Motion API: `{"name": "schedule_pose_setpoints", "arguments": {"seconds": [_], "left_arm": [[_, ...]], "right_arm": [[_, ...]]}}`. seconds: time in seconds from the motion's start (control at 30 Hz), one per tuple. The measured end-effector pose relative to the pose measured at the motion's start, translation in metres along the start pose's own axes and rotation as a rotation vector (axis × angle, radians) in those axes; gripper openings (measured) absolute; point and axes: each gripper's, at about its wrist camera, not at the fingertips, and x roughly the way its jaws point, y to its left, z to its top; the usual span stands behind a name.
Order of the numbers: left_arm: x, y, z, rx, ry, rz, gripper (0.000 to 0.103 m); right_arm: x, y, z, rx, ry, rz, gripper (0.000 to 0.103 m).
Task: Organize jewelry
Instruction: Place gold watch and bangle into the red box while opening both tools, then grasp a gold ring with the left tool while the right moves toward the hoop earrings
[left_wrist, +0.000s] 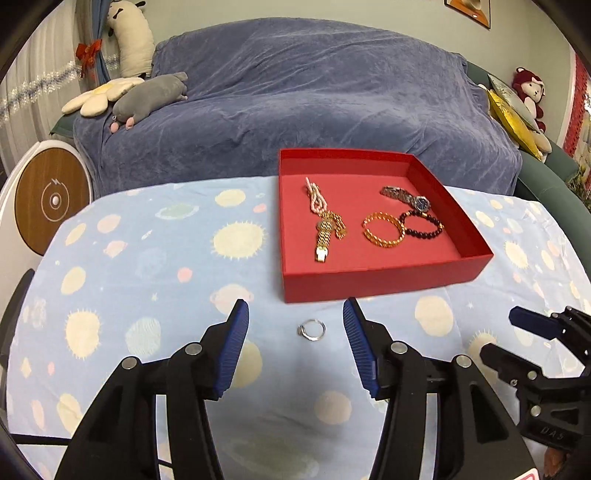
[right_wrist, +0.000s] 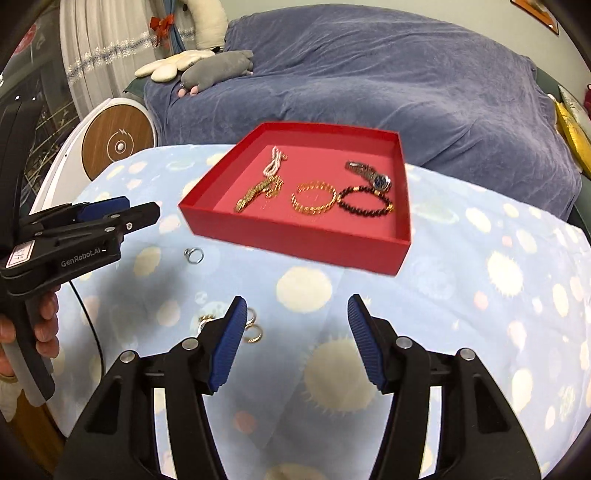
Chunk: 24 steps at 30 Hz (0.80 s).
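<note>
I see a table under a pale blue cloth (left_wrist: 147, 258) printed with suns and planets. Behind it, across the upper half of both views, a sofa draped in a blue-grey throw (left_wrist: 314, 92) carries plush toys (left_wrist: 147, 96) at its upper left. A round white-and-wood unit (left_wrist: 48, 199) stands at the left edge.

The red tray (left_wrist: 369, 284) sits right of centre in the left wrist view and holds a pink bead strand (left_wrist: 316, 199), a gold watch (left_wrist: 327, 232), a gold bracelet (left_wrist: 382, 229), a dark bead bracelet (left_wrist: 424, 225) and a silver watch (left_wrist: 406, 197).

My left gripper (left_wrist: 295, 314) tilts down at the cloth, its blue pads spread with nothing gripped; a silver ring (left_wrist: 312, 329) lies on the cloth between them, touching neither. The right gripper (right_wrist: 297, 310) tilts down likewise, pads apart and empty. Small gold rings (right_wrist: 253, 332) lie just beside its left pad, partly hidden. In the right wrist view a hand (right_wrist: 44, 325) at lower left grips the left tool's handle.
</note>
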Motion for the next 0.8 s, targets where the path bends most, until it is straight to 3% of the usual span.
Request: {"name": "schedule_pose_setpoints", "arguments": {"seconds": [0.27, 0.33, 0.47, 0.63, 0.8], "left_arm": [[0.000, -0.013, -0.036, 0.080, 0.008, 0.008, 0.052], [-0.001, -0.014, -0.041, 0.085, 0.011, -0.015, 0.052], [-0.002, -0.020, -0.053, 0.118, 0.024, -0.064, 0.052], [0.006, -0.038, -0.064, 0.134, 0.061, -0.140, 0.052], [0.018, -0.050, -0.064, 0.123, 0.077, -0.163, 0.052]], "right_arm": [[0.029, 0.028, -0.018, -0.077, 0.046, 0.024, 0.046], [0.033, 0.032, -0.021, -0.086, 0.057, 0.029, 0.041], [0.033, 0.035, -0.025, -0.117, 0.060, 0.017, 0.041], [0.027, 0.020, -0.024, -0.093, 0.065, -0.020, 0.040], [0.028, 0.000, -0.022, -0.033, 0.077, -0.035, 0.040]]}}
